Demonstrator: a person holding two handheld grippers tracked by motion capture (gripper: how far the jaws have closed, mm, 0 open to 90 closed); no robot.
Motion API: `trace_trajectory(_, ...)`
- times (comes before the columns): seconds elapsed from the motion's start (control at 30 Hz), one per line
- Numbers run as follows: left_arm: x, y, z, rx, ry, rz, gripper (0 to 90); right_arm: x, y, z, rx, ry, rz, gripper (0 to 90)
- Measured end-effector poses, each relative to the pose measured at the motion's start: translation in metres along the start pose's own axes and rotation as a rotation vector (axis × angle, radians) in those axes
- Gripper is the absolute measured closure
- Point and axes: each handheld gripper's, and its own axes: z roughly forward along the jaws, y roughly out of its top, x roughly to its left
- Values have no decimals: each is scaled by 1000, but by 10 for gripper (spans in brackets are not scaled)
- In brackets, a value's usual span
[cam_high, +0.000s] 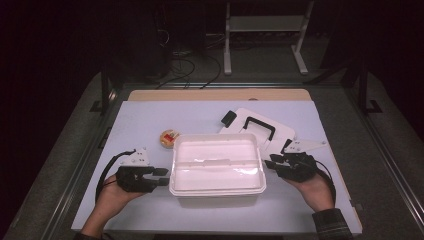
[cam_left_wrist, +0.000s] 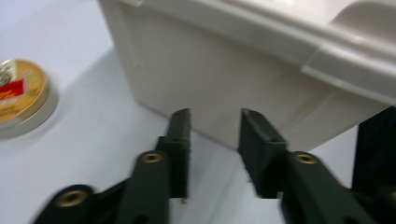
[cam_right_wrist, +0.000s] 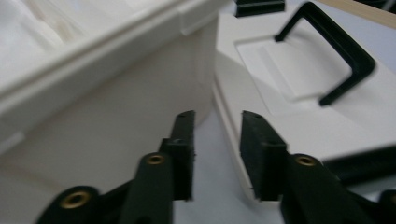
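While both hands flank the open white storage bin (cam_high: 217, 165) at the middle of the counter (cam_high: 135, 120), the step in hand looks like the approach to its two short sides. The left gripper (cam_high: 162, 176) sits just beside the bin's left wall, its fingers (cam_left_wrist: 180, 140) parted by a narrow gap with nothing between them, pointed at the wall under the rim. The right gripper (cam_high: 270, 163) is near the bin's right wall, its fingers (cam_right_wrist: 258, 144) likewise narrowly parted and empty, aimed at the gap between the bin and its lid (cam_high: 265, 127), which lies flat behind and to the right with its black handle (cam_right_wrist: 334, 56) up. A small round tin (cam_high: 169, 138) rests just behind the bin's left corner. Next, I judge, each gripper must either open wider to catch the rim or press against the walls, evenly so the bin does not twist.
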Motion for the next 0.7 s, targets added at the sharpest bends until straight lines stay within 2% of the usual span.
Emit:
trace_trajectory(0.03,1,0,-1,10,3,0,549,-1,-3,-2,7,-17,9,569)
trace_trajectory(0.07,2,0,-1,13,9,-5,492,-3,-9,-4,26,-42,20,466)
trace_trajectory(0.1,3,0,-2,23,14,-5,492,-3,-9,-4,26,-42,20,466)
trace_trajectory(0.13,4,0,-3,32,20,-9,449,-5,-17,-5,52,-79,32,362)
trace_trajectory(0.17,5,0,-3,36,28,-8,449,-5,-17,-5,52,-79,32,362)
trace_trajectory(0.2,6,-1,-4,45,28,-12,413,-6,-25,-5,78,-113,39,302)
trace_trajectory(0.27,7,-1,-4,51,26,-15,393,-7,-28,-5,84,-118,38,284)
trace_trajectory(0.3,7,-1,-5,52,30,-15,350,-9,-37,-6,99,-145,51,227)
trace_trajectory(0.37,8,-1,-7,55,38,-9,336,-10,-41,-6,106,-147,63,208)
trace_trajectory(0.47,9,1,-10,58,42,-12,277,-14,-55,-9,126,-171,90,134)
trace_trajectory(0.57,10,4,-12,76,34,-17,224,-15,-66,-9,134,-209,94,126)
trace_trajectory(0.7,11,9,-15,88,33,-15,210,-15,-78,-4,152,-210,96,117)
